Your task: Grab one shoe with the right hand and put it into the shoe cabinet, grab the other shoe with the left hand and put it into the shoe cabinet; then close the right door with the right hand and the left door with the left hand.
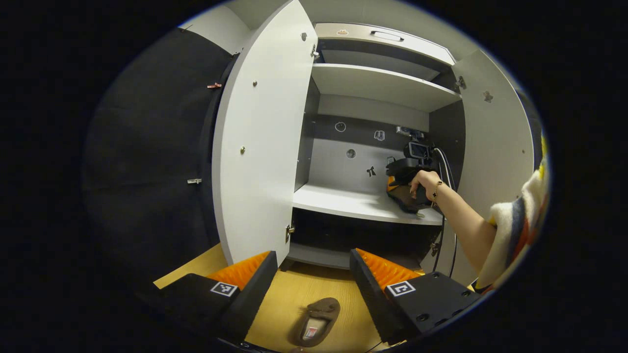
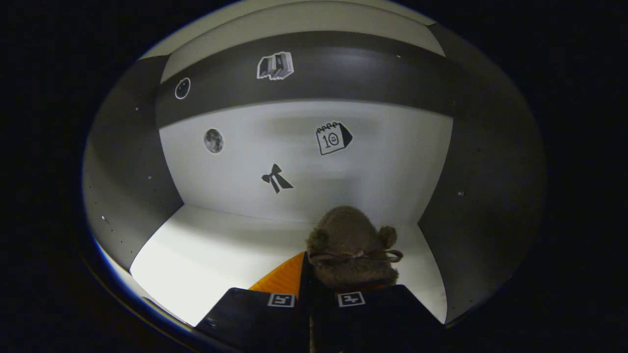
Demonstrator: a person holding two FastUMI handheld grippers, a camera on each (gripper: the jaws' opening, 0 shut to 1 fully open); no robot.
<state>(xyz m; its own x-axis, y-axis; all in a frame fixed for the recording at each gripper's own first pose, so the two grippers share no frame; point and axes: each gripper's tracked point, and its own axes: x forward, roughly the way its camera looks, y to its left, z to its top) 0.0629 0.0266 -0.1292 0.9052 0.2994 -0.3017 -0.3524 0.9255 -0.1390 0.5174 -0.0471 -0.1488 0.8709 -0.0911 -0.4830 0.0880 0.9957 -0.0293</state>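
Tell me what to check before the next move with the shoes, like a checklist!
1. Right gripper holding the first shoe: ok, its fingers are closed on the fuzzy brown shoe.
2. First shoe over the middle shelf: ok, it is inside the cabinet above the white shelf; whether it already rests on it: cannot tell.
3. Room beside it for the second shoe: ok, the shelf is bare to that side.
4. Left gripper ready: ok, open and holding nothing.
5. Second shoe reachable: ok, it lies on the wooden floor between and below the left fingers.
6. Doors out of the way: ok, the left door and right door both stand open.
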